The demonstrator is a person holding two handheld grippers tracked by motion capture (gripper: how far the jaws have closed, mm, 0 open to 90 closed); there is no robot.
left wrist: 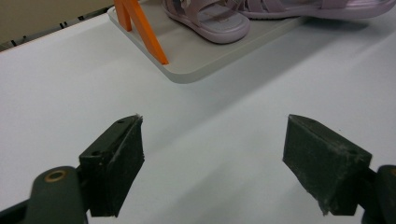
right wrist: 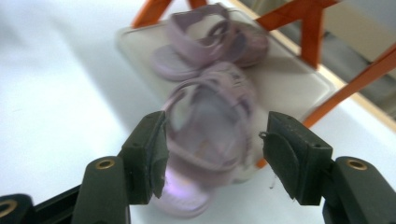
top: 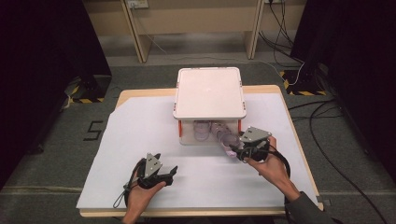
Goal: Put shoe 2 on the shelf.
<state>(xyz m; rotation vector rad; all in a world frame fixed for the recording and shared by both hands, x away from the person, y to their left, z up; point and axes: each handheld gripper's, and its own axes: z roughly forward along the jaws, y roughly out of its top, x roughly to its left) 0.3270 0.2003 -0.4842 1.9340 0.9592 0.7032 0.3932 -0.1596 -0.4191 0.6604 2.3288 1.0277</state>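
A white rack [top: 210,93] with orange legs [left wrist: 144,32] stands at the table's back middle. On its lower board [left wrist: 196,56] lie two lilac strap sandals. One sandal [top: 202,129] [right wrist: 205,42] lies fully on the board. The other sandal [top: 226,140] [right wrist: 210,126] sticks out over the board's front right edge onto the table. My right gripper [top: 233,151] [right wrist: 215,154] stands open with this sandal's end between its jaws; the right pad [right wrist: 285,158] is clear of it. My left gripper [top: 170,175] [left wrist: 212,154] rests open on the table, nothing between its pads.
White sheet [top: 140,140] covers the wooden table. The rack's top panel hides most of the lower board in the high view. Cables [top: 327,140] run over the floor to the right of the table.
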